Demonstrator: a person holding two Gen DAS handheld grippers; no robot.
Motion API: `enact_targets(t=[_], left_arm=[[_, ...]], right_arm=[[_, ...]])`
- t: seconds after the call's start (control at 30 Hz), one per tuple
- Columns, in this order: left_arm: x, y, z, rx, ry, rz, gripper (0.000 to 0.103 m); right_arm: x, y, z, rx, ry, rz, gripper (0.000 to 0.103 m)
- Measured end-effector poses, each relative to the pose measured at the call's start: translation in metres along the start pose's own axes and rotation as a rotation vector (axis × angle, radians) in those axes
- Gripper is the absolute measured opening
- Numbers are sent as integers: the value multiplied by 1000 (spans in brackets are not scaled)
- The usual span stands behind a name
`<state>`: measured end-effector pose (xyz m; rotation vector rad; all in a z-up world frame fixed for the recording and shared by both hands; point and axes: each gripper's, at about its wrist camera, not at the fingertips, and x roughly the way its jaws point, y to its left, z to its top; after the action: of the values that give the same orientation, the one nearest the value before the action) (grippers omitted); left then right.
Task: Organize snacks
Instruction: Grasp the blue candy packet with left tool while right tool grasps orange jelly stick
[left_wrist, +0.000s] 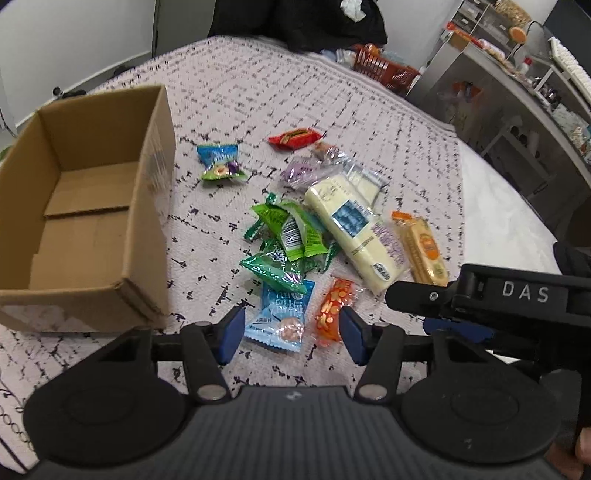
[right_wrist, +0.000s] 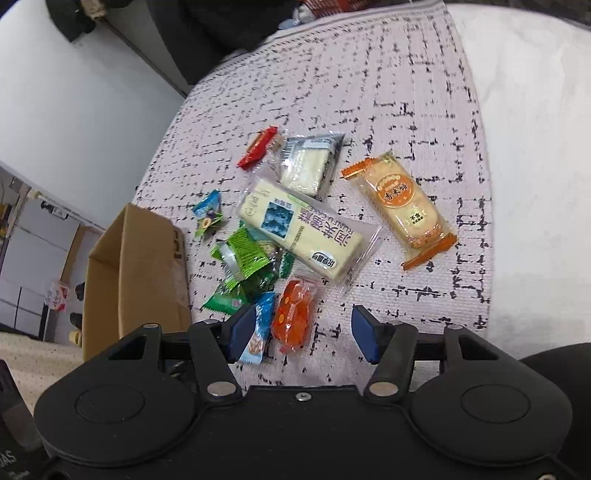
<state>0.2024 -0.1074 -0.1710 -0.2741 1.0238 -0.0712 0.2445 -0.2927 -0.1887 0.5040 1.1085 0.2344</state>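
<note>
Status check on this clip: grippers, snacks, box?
Left gripper and right gripper open, holding nothing. Brown cardboard box holds no snacks; wrapped snacks, including long cream cake pack, loose on patterned cloth. Nothing in the way.

Even, fairly bright indoor light casts only soft shadows. Both fisheye views bend strongly at the edges. Slight motion blur softens the wrappers' print.

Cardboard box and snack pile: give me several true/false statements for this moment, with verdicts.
1. The cardboard box holds no snacks. True.
2. The left gripper is shut on a green packet. False: its jaws are open and hold nothing.
3. The long cream cake pack lies on the patterned cloth. True.
4. The orange rice cracker pack is inside the box. False: it lies on the cloth.
5. The right gripper is open. True.
</note>
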Motion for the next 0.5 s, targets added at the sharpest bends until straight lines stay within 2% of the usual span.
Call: enact_targets(t=[0.13,0.4,0.5], left_arm=[[18,3,7,15,29,11,54],[50,12,6,-11,89,13,54],[55,11,5,-2,80,16,54]], right_arm=[[14,-6,5,43,16,7,42],[45,-9,9,77,102,31,42],[55,-9,8,88,130,41,42]])
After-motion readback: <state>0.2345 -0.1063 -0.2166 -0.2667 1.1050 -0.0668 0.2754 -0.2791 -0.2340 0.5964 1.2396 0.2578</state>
